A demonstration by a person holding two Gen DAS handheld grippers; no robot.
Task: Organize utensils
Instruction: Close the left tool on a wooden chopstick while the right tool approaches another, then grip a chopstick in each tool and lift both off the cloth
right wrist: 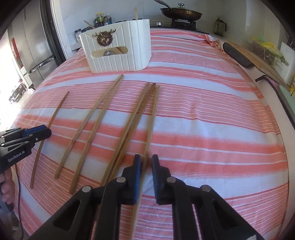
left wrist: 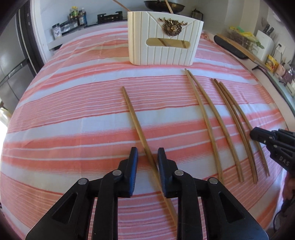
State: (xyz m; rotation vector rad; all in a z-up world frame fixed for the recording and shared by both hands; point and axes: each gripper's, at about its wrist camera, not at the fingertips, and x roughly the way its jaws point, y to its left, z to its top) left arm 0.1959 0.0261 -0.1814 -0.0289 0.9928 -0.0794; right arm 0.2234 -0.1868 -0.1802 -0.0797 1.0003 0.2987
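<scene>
A white ribbed utensil holder (left wrist: 162,53) with a gold deer badge stands at the far side of the striped cloth, with sticks inside it. Several wooden chopsticks lie on the cloth in front of it. My left gripper (left wrist: 148,153) straddles the lone left chopstick (left wrist: 136,125); its fingers stand apart, with gaps on both sides of the stick. My right gripper (right wrist: 146,159) is closed narrowly on the rightmost chopstick (right wrist: 154,114) near its close end. In the right wrist view the left gripper (right wrist: 47,130) sits over the leftmost chopstick (right wrist: 56,114). A pair (left wrist: 206,114) lies between the two grippers.
The pink and white striped cloth (left wrist: 73,114) covers the whole table. Behind it are a pan on a stove (right wrist: 181,13), bottles (left wrist: 77,16) and a fridge (right wrist: 36,42). A dark-handled wooden tool (right wrist: 239,53) lies at the right edge, next to a knife block (left wrist: 265,42).
</scene>
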